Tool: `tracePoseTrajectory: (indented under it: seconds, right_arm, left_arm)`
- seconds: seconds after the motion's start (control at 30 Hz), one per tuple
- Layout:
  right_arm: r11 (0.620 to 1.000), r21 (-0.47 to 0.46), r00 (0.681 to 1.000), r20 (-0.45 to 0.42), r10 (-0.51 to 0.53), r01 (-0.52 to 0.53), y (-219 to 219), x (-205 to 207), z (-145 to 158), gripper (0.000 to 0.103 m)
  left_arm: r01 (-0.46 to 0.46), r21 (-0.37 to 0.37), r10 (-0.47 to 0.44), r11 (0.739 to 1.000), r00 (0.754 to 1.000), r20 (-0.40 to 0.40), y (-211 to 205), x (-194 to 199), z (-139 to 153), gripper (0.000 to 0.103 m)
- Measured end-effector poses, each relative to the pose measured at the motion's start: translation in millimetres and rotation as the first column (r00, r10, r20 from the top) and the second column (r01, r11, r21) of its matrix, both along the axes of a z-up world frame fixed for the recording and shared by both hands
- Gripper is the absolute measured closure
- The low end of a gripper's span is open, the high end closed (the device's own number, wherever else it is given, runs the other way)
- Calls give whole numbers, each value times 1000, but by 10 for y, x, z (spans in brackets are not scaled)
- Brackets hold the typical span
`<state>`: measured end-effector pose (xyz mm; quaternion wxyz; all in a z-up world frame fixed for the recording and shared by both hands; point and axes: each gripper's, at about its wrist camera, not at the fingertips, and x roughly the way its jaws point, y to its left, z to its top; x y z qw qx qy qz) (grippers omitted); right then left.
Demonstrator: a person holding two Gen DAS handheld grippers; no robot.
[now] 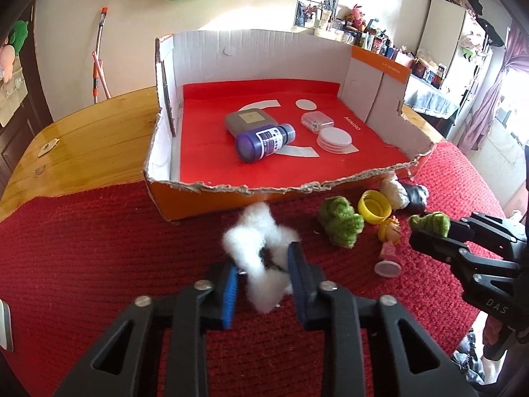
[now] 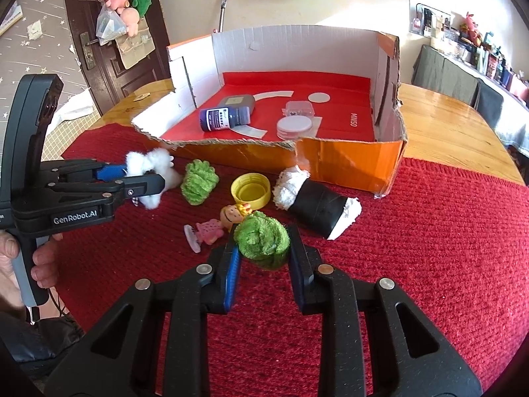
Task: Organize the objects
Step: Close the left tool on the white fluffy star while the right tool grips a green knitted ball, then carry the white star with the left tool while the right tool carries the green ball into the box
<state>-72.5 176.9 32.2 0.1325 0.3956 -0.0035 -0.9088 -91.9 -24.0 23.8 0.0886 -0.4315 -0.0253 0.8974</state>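
light: bright daylight, glare on back wall (image 1: 251, 6) | focus: sharp | edges: fisheye bend - dark corner vignette

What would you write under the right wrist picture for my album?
Right gripper squeezes a green fluffy ball near the box.

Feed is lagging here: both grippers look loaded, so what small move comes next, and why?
Probably lift both and carry them over the box's torn front wall: the left gripper clamps the white fluffy piece, the right gripper the green fluffy piece, both low over the red mat.
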Motion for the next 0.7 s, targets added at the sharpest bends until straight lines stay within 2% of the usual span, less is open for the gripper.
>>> tracePoseTrajectory:
  seconds: [0.07,0.17,0.7]
  right_arm:
    - [1000,-4,1000,0,5,-5,-13,2,9,79]
    - [1000,-16,1000,3,9,-9,-19,2,11,79]
    - [999,-27,999,-1,32,-32,-88,-4,32,79]
  left_arm:
    - [11,19,-11,1000,1000,-2,5,24,21,89]
    - [27,6,-27,1000,1000,-14,45,52,45,93]
    - [37,10,-36,999,999,-26,62,131,100,94]
